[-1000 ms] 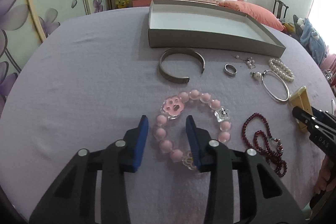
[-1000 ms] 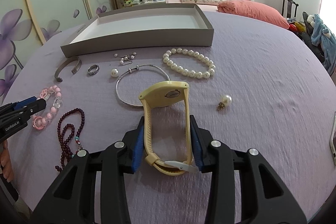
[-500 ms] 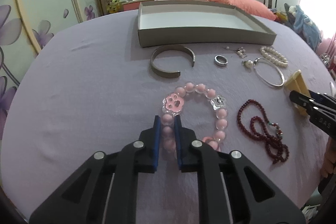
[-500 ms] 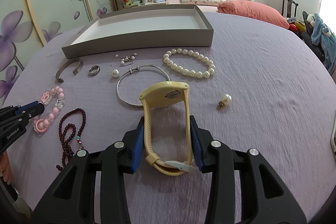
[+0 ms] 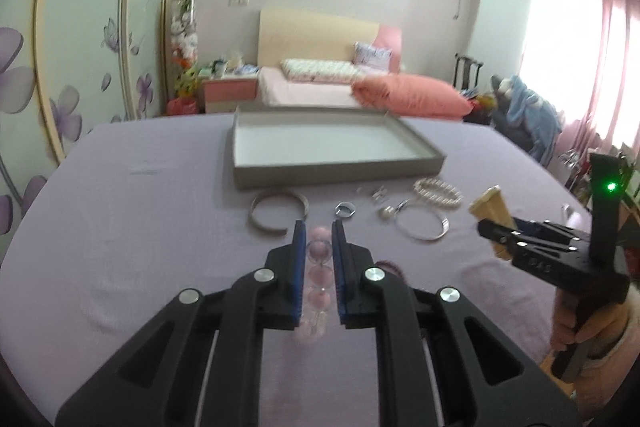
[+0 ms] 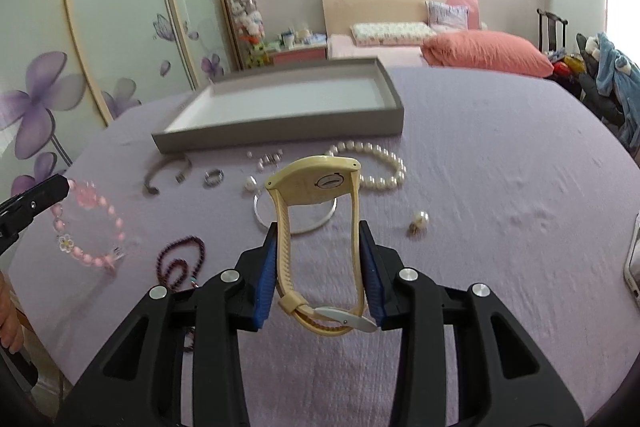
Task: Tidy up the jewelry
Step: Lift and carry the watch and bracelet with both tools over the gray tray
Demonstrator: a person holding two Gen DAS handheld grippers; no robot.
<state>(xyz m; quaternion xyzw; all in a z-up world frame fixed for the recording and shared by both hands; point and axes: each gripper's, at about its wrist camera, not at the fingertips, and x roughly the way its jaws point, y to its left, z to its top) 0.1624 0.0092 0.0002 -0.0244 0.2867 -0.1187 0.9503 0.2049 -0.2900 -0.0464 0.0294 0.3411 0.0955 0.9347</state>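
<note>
My left gripper (image 5: 319, 227) is shut on a pink bead bracelet (image 5: 319, 253), whose beads run between the blue pads. In the right wrist view the bracelet (image 6: 90, 223) hangs from the left gripper (image 6: 64, 183) above the purple cloth. My right gripper (image 6: 317, 227) is shut on the strap of a yellow watch (image 6: 316, 181), held off the table with its case pointing away. In the left wrist view the right gripper (image 5: 486, 227) and the watch (image 5: 490, 207) are at the right. A grey tray (image 5: 336, 171) stands beyond, nothing in it.
Between the grippers and the tray (image 6: 280, 133) lie a silver cuff (image 5: 276, 215), a ring (image 5: 346, 209), a silver bangle (image 5: 420, 227) and a pearl bracelet (image 5: 438, 193). A dark red bead necklace (image 6: 182, 261) and a pearl earring (image 6: 419, 219) lie nearer. A phone (image 6: 634, 259) lies at the right edge.
My left gripper closed on the pink bracelet and lifted it off the cloth, tilting up. My right gripper rose a little with the watch.
</note>
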